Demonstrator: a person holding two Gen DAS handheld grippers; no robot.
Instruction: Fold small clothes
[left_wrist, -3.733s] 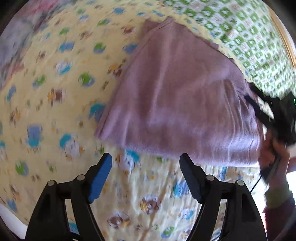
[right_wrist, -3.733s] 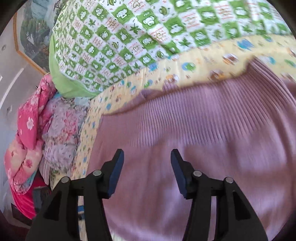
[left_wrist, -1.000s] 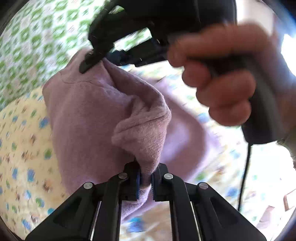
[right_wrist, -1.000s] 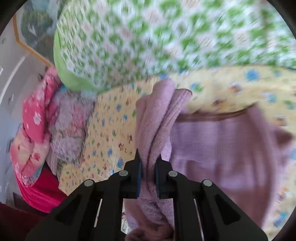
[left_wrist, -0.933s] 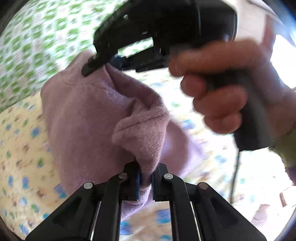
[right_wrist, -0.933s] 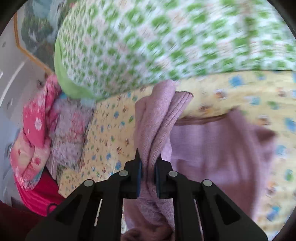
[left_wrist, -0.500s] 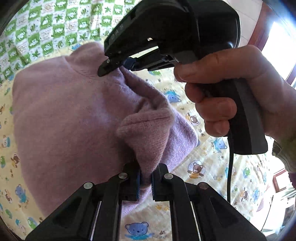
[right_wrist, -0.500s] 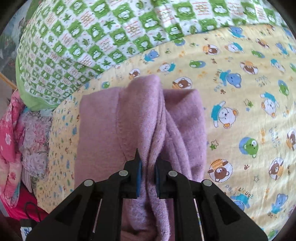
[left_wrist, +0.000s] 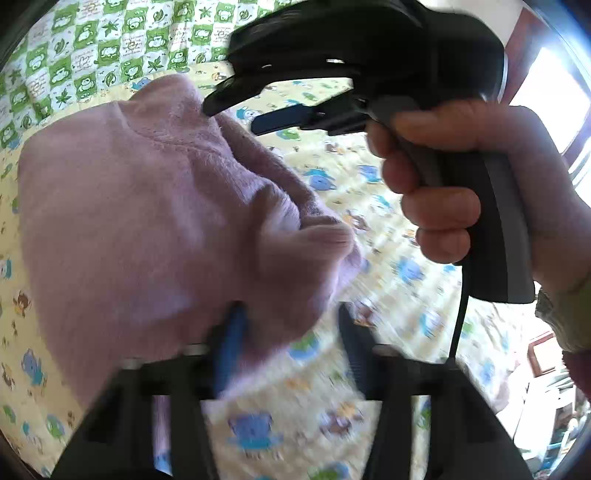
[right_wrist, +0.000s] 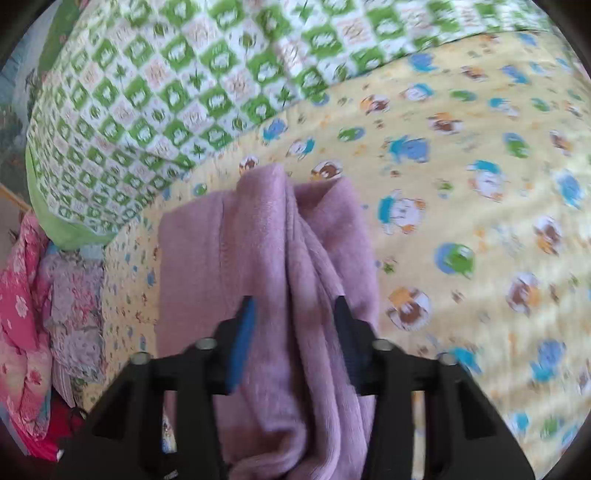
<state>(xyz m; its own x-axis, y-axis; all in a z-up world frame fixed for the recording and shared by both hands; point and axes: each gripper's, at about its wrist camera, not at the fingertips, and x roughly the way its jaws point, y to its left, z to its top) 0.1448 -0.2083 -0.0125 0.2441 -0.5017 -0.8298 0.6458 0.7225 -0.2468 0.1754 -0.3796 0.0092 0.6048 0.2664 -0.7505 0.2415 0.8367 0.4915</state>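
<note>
A folded mauve knitted garment (left_wrist: 140, 221) lies on the yellow cartoon-print bedsheet (left_wrist: 388, 192). My left gripper (left_wrist: 291, 339) is open, its fingers apart around the garment's near bunched corner. My right gripper (right_wrist: 293, 332) is open too, its fingers on either side of a raised ridge of the garment (right_wrist: 266, 251). In the left wrist view the right gripper (left_wrist: 255, 107) shows from the side, held in a hand just over the garment's far corner.
A green-and-white checked quilt (right_wrist: 177, 81) lies along the far side of the sheet. Pink and floral bedding (right_wrist: 37, 295) is piled at the left edge. A black cable (left_wrist: 460, 321) hangs from the right gripper's handle.
Both grippers were shut on the garment's corners half a second ago; now both have opened and let go. The garment has settled folded on the sheet.
</note>
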